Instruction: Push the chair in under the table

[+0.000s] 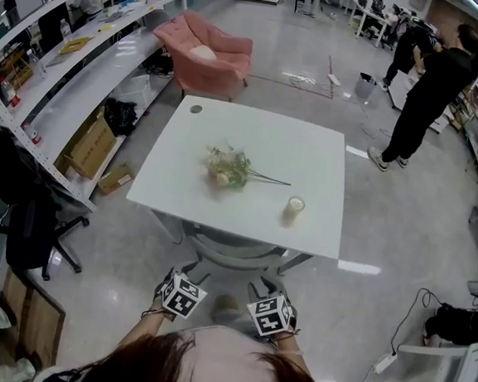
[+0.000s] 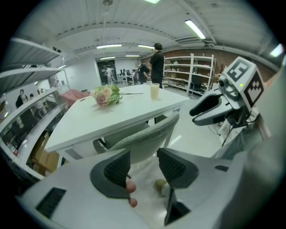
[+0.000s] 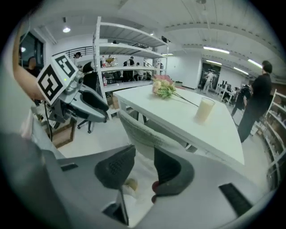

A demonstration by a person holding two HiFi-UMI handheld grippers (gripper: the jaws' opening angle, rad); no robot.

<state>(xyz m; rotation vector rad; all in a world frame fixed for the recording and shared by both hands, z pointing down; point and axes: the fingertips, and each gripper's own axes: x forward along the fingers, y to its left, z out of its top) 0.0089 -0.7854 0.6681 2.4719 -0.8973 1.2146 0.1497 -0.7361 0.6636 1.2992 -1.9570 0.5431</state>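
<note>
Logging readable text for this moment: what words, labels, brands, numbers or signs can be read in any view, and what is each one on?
No readable text in any view.
Marker cubes: black-and-white square patterns only, no letters or numbers.
Cardboard boxes: any print is too small to read.
Shelf goods: too small and blurred to read.

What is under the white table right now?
A grey chair stands under the table at its near edge; its curved back and parts of its base show. From above, the table covers its seat.
</note>
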